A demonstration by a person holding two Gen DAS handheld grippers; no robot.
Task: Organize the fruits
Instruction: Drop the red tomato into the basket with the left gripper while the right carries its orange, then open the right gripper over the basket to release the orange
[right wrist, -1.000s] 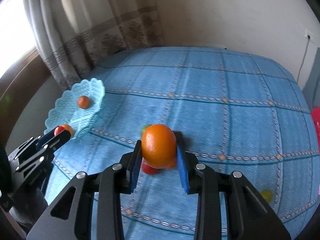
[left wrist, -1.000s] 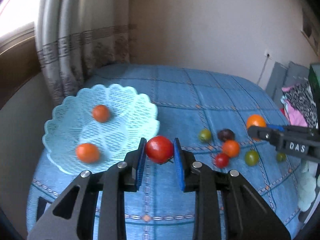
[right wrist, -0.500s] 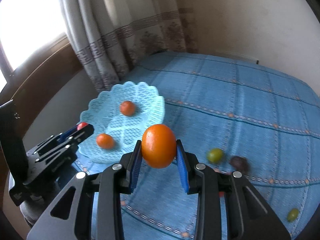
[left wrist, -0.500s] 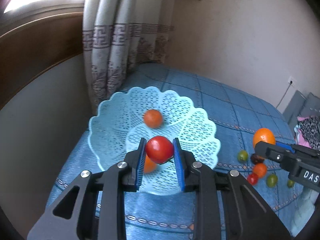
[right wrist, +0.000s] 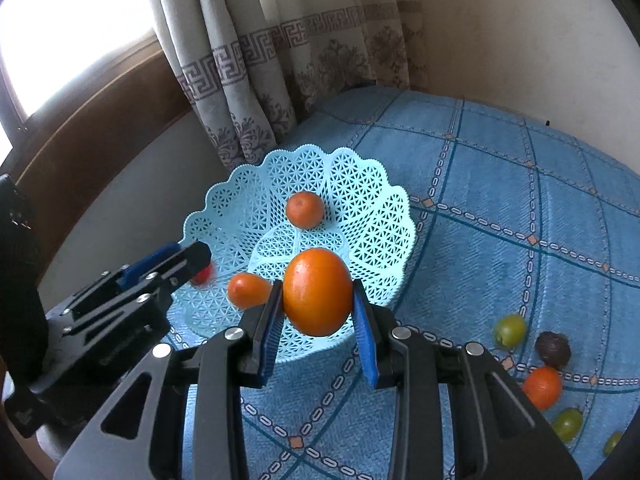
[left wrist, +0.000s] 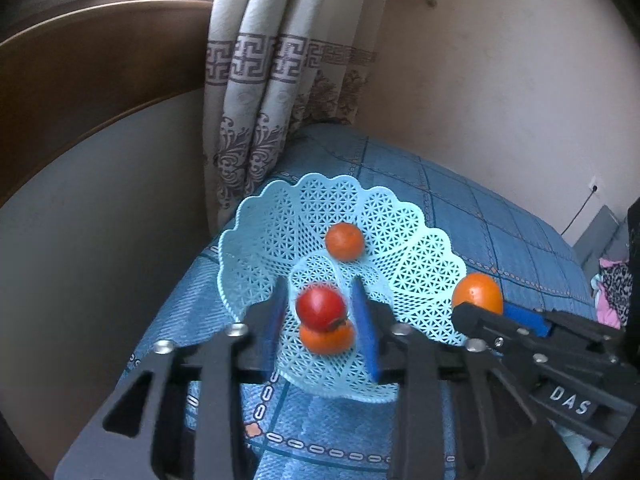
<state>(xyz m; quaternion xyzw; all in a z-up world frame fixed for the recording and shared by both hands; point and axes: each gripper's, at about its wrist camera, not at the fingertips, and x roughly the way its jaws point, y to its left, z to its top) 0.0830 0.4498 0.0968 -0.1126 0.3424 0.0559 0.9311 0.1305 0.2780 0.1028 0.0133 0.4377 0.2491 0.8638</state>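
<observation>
I read only "DAS", in white letters on the black body of the right gripper point(left wrist: 478, 312), seen from my left wrist view.

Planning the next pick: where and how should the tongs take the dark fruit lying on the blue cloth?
Grip the dark fruit across its rounded middle, coming from above. It is a small ball on the blue cloth, with a green fruit close beside it, so side approaches are crowded.
</observation>
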